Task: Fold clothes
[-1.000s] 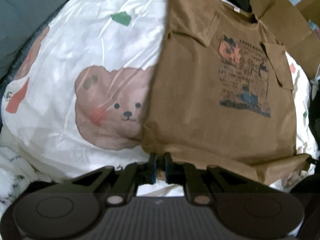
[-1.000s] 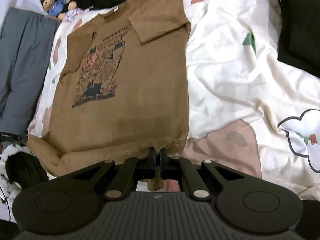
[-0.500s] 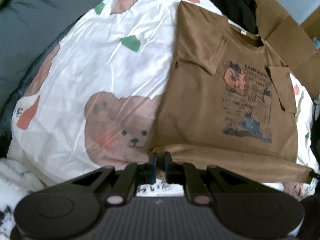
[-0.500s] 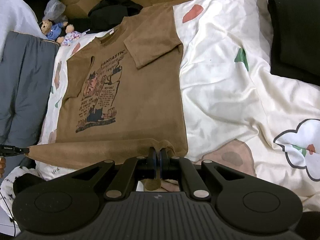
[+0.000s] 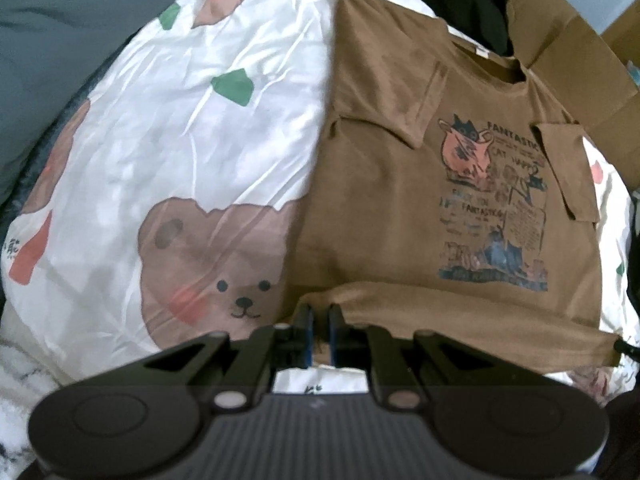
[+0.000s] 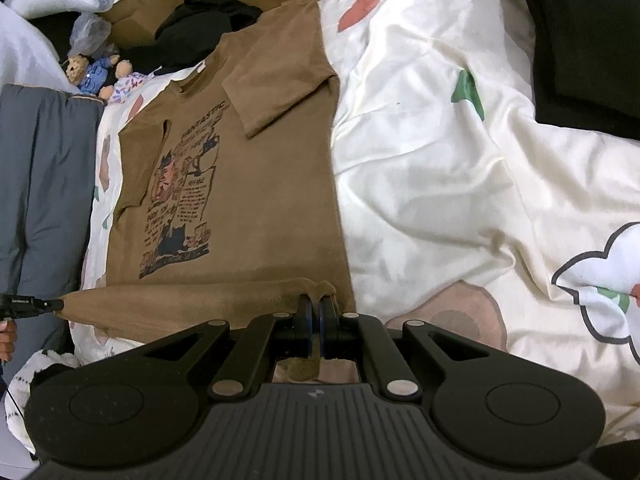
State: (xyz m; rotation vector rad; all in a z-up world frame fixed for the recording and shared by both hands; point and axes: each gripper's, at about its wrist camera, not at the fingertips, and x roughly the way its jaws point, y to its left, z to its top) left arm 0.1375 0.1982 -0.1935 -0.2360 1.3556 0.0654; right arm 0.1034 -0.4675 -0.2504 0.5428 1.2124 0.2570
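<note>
The brown printed T-shirt [image 5: 384, 208] lies face up on the bear-print duvet [image 5: 168, 152] of the bed, sleeves tucked inward. The left claw [image 5: 319, 320] and the right claw [image 6: 315, 312] are each pinched tight on a corner of the hem, which hangs lifted between them. To fold well, both corners should travel level toward the collar [image 6: 192, 76], the hem taut, landing square at the shoulders.

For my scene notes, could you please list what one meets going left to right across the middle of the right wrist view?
Grey padded bedding → brown T-shirt → cream printed duvet → black fabric at the upper right.
</note>
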